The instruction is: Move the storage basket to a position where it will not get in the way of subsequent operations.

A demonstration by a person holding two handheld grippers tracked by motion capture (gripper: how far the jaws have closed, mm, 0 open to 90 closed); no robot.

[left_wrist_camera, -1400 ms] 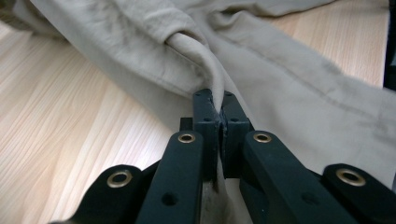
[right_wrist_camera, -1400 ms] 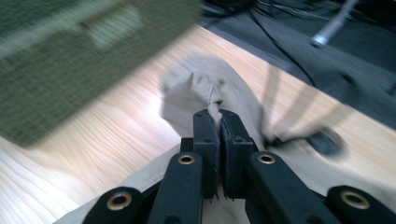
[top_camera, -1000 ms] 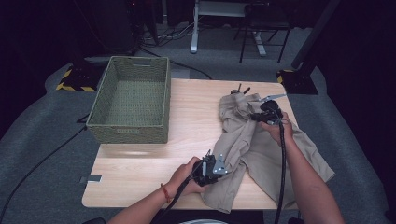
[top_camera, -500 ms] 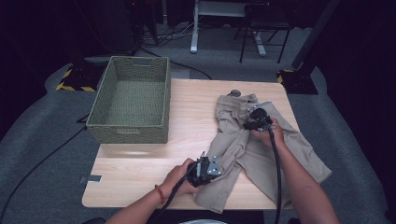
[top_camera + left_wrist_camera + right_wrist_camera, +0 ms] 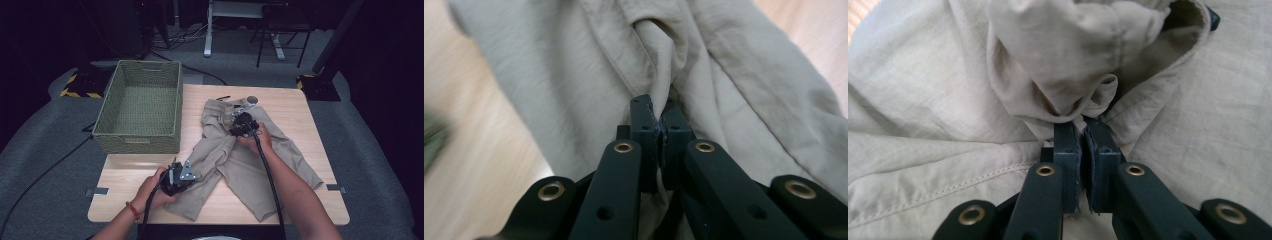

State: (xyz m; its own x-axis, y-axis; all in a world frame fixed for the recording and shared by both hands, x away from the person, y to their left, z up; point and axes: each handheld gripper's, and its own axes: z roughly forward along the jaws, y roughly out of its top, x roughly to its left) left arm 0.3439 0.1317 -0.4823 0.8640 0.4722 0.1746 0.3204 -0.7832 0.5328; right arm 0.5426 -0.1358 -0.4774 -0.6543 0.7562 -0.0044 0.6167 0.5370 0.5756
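Note:
A pair of beige trousers [image 5: 250, 160] lies crumpled across the wooden table [image 5: 300, 107], waist toward the far side, legs toward the front edge. My left gripper [image 5: 187, 172] is shut on a fold of one trouser leg near the front left; in the left gripper view the trousers [image 5: 589, 65] bunch between the closed jaws of the left gripper [image 5: 658, 112]. My right gripper [image 5: 239, 122] is shut on the cloth near the waist; in the right gripper view the right gripper [image 5: 1082, 131] pinches a gathered fold of the trousers [image 5: 1063, 55].
A green woven basket [image 5: 140, 137] stands empty at the table's far left. A small dark object [image 5: 223, 98] and a round grey one [image 5: 252, 100] lie near the far edge. Bare wood lies at the front left and the right side. Dark floor with cables surrounds the table.
Both grippers have moved left across the table, dragging the trousers with them. The right one also came nearer and lower; the cloth has shifted from the right edge toward the middle.

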